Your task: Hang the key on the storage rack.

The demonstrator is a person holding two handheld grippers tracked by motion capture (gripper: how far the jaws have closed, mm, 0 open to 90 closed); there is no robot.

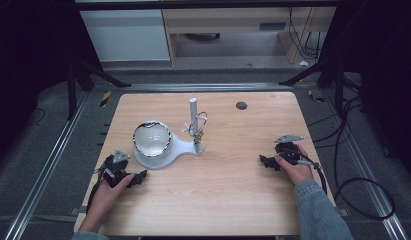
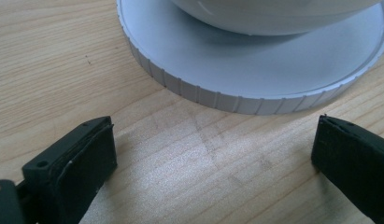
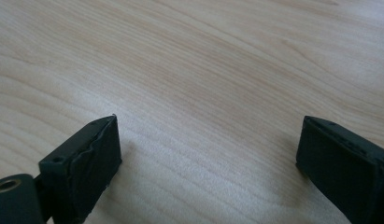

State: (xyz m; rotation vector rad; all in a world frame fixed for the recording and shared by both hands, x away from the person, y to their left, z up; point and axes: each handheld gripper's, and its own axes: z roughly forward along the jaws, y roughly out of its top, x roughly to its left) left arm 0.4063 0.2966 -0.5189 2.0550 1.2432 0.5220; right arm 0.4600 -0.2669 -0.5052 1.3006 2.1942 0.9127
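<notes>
A white stand lies on the wooden table, its round base carrying a shiny bowl. From its narrow end rises a white post with wire loops and keys hanging on it. My left gripper rests on the table just in front of the round base, open and holding nothing. In the left gripper view the ribbed rim of the base lies a short way beyond the jaws. My right gripper rests open at the table's right side, over bare wood.
A dark round grommet is set in the table near the back edge. Black cables trail off the right side onto the grey floor. Metal rails run along both sides of the table.
</notes>
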